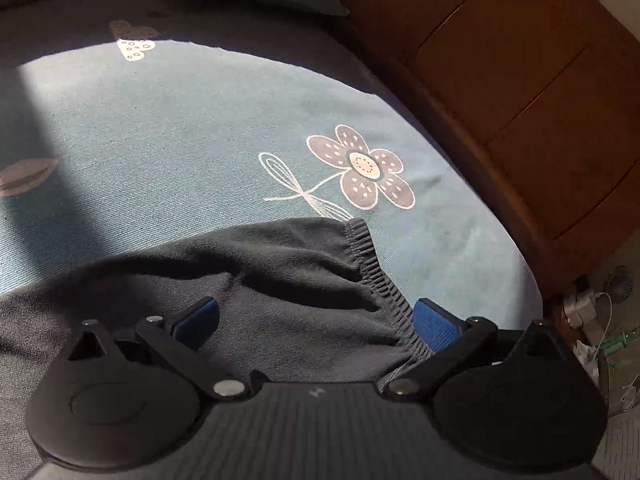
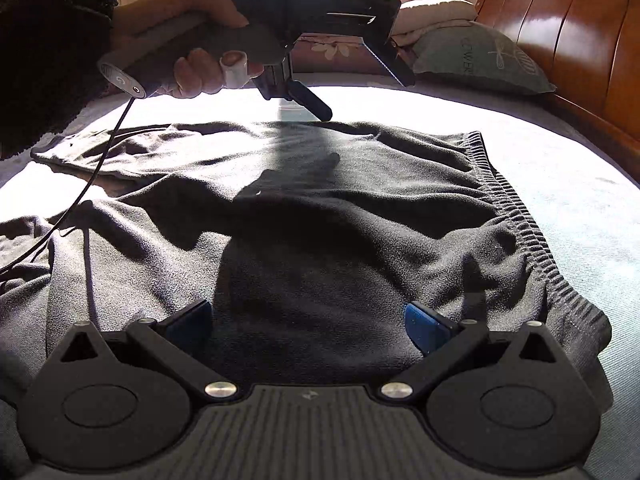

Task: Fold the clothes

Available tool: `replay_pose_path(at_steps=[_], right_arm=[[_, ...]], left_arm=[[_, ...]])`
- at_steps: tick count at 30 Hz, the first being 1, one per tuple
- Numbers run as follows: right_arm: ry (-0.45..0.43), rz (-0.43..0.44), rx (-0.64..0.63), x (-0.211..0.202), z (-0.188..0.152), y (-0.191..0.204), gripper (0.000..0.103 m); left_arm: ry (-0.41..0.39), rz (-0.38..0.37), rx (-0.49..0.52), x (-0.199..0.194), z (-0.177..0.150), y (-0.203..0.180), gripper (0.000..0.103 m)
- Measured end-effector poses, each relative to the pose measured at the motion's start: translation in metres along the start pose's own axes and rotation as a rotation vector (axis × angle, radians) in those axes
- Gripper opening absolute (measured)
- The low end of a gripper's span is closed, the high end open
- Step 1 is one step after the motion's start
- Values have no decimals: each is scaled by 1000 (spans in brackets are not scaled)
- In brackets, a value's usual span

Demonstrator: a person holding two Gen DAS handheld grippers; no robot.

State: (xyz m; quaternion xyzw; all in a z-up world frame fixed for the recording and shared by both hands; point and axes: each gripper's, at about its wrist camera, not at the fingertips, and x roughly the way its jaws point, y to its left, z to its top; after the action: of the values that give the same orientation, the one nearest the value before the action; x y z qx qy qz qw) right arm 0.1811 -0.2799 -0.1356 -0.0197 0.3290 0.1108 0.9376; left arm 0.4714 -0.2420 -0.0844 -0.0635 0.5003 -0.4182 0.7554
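A dark grey garment [image 2: 320,216] with a ribbed elastic band [image 2: 528,236] lies spread and wrinkled on the bed. My right gripper [image 2: 308,324] hovers low over its near part, open, blue pads wide apart with cloth below them. In the left wrist view the same garment [image 1: 280,280] fills the lower frame, its ribbed band [image 1: 380,280] running along the right. My left gripper [image 1: 316,320] is open above that corner, nothing between its fingers. The right wrist view also shows the left gripper [image 2: 320,112] held by a hand [image 2: 192,48], its tip at the garment's far edge.
The bed has a light blue sheet [image 1: 180,128] printed with a flower [image 1: 360,166]. A wooden headboard [image 2: 580,40] and a teal pillow [image 2: 480,56] stand at the far right. A cable [image 2: 96,172] trails over the cloth. Clutter lies on the floor [image 1: 600,320] beside the bed.
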Motion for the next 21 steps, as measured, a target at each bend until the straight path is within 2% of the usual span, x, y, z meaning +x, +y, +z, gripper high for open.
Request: replay_pose_path(at_steps=[2,5,11,16,21], right_arm=[[-2,1,1,0,0,0,103],[-6,6,4,-1,-1,0,103],[-16,13,10,-2,-3,-1,103],[-19,14,11,-2,-4,-1,103],[-20,11,11,-1,-4,-1,103]], left_arm=[[26,-14,-41,23,10,1,102],[38,14,-87,51,20,9,102],[-2,63,-126,61,39,5,102],[18,69,-75,17,27,-10,102],[45,85,1,-57,-5,-30,102]])
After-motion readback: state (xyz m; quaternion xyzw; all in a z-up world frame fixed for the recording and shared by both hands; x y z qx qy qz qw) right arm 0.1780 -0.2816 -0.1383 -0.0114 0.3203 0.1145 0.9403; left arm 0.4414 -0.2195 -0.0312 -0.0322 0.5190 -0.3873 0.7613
